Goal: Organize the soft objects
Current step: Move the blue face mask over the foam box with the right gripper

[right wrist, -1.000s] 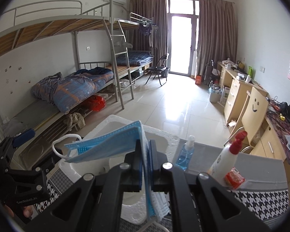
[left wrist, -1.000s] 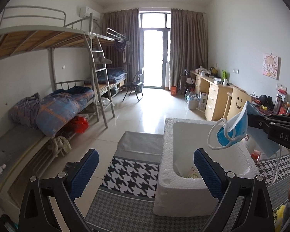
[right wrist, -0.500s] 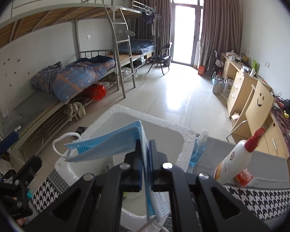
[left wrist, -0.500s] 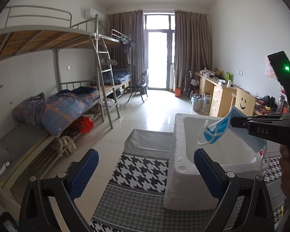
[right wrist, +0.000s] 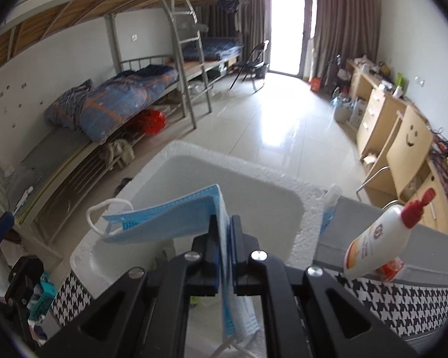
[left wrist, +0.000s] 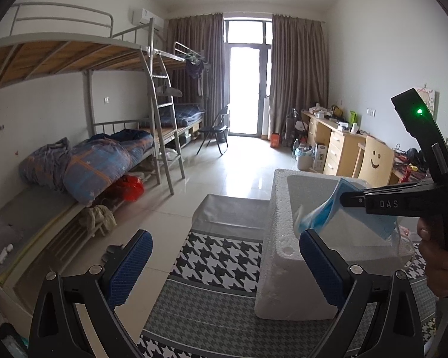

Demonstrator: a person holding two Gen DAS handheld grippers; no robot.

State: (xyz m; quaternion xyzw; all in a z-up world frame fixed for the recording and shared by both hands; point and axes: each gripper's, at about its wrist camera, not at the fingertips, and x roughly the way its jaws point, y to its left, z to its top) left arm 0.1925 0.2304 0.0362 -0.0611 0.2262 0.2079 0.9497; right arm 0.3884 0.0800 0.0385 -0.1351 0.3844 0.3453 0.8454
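A blue face mask [right wrist: 164,223] hangs folded between the pads of my right gripper [right wrist: 224,223], one white ear loop dangling at the left. The jaws are opening slightly, with the mask still pinched between them. The gripper points down over the open white foam box [right wrist: 194,152]. In the left wrist view the right gripper [left wrist: 343,200], held by a person's hand [left wrist: 436,256], carries the mask [left wrist: 322,217] at the box's mouth, above the rim [left wrist: 279,208]. My left gripper [left wrist: 224,247] stands open and empty, to the left of the box.
A white bottle with a red cap [right wrist: 373,244] and a blue spray bottle [right wrist: 328,211] stand right of the box on the houndstooth cloth [left wrist: 218,256]. A bunk bed [left wrist: 89,164] lines the left wall. Desks and a smiley chair [left wrist: 373,161] line the right.
My right gripper has tipped downward and sunk with the mask closer to the foam box's opening. The left gripper has stayed open and nearly still.
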